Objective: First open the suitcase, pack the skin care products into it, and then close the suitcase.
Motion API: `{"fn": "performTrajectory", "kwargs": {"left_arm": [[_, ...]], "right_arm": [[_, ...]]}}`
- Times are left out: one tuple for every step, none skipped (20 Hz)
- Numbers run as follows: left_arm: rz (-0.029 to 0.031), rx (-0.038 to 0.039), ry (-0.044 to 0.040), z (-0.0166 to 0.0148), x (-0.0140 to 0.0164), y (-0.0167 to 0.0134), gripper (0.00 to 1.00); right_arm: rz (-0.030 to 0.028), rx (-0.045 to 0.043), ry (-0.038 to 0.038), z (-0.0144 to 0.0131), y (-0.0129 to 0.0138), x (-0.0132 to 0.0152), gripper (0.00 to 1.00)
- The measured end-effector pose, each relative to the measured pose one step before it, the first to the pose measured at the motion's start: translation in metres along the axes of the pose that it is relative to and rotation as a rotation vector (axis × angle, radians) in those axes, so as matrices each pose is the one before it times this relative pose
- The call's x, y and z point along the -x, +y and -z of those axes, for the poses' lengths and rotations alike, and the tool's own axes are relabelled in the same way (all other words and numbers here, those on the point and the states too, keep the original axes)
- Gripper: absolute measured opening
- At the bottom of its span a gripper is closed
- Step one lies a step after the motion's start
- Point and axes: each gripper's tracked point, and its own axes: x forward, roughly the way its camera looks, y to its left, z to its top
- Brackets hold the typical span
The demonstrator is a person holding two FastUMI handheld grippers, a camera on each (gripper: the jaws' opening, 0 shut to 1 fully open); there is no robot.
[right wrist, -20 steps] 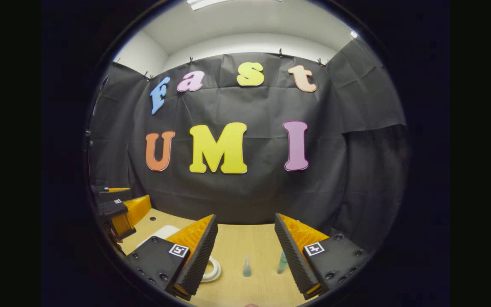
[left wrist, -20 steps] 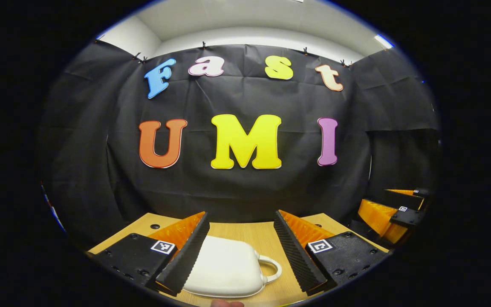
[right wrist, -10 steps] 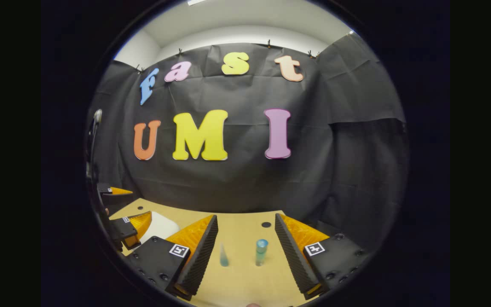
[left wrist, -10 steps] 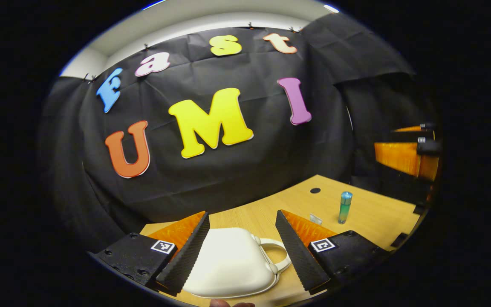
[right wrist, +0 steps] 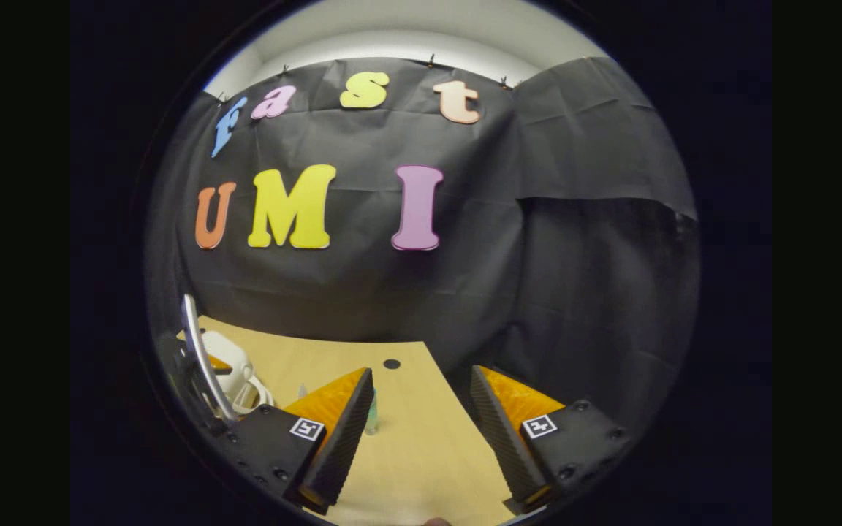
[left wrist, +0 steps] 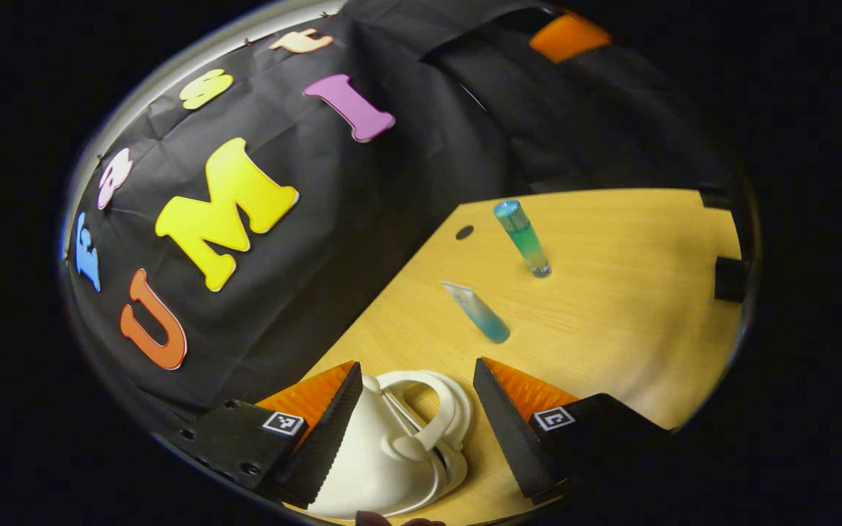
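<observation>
Booth with black cloth walls

Black cloth (right wrist: 465,292) hangs clipped below a white wall and ceiling (right wrist: 406,29); a pale wooden worktop (left wrist: 611,292) with a small dark hole (left wrist: 464,232) meets it.

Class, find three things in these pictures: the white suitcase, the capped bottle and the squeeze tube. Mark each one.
white suitcase (left wrist: 373,467), left gripper view, on its shell below the handle.
capped bottle (left wrist: 524,238), left gripper view, on the middle of its body.
squeeze tube (left wrist: 479,313), left gripper view, on the middle of its body.
</observation>
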Motion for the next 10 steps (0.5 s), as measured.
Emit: {"fn": "performTrajectory", "kwargs": {"left_arm": [[0.00139, -0.01724, 0.03297, 0.01062, -0.00696, -0.00162, 0.98], [0.00194, -0.01711, 0.03497, 0.00691, -0.0053, -0.00032, 0.97], [-0.00527, -0.02032, 0.01397, 0.00432, -0.00713, 0.002, 0.97], [0.0022, -0.02283, 0.0313, 0.00687, -0.00549, -0.00198, 0.96], [0.00817, -0.01505, 0.0363, 0.00912, -0.00595, -0.0024, 0.92], [0.0087, -0.00591, 0.03408, 0.00896, -0.00605, -0.00097, 0.89], [0.00567, -0.00299, 0.02902, 0.00614, -0.00458, -0.00143, 0.84], [0.00648, -0.00165, 0.02818, 0.00524, -0.00293, -0.00056, 0.81], [0.00048, 0.00464, 0.00734, 0.00143, -0.00305, -0.00054, 0.76], [0.01087, -0.00151, 0.01707, 0.00241, -0.00279, -0.00463, 0.74]], "right_arm": [[0.01192, -0.00175, 0.00427, 0.00345, -0.00741, -0.00002, 0.8], [0.00954, 0.00022, 0.00817, 0.00323, -0.00647, -0.00062, 0.79], [0.00955, -0.00206, 0.01078, 0.00438, -0.00614, -0.00158, 0.79], [0.00806, -0.00677, 0.0095, 0.00341, -0.00464, -0.00094, 0.8], [0.00596, -0.00852, 0.01003, 0.00408, -0.00411, -0.00205, 0.8], [0.00185, -0.00686, 0.01077, 0.00331, -0.00315, -0.00166, 0.8], [-0.00043, -0.00254, 0.00832, 0.00311, -0.0006, -0.00183, 0.79], [-0.00114, 0.00056, 0.00316, 0.00083, -0.00029, -0.0017, 0.8], [0.00051, 0.00028, -0.00198, 0.00063, -0.0011, -0.00165, 0.81], [0.00201, -0.00245, -0.00223, -0.00073, -0.00101, -0.00076, 0.8]]}}
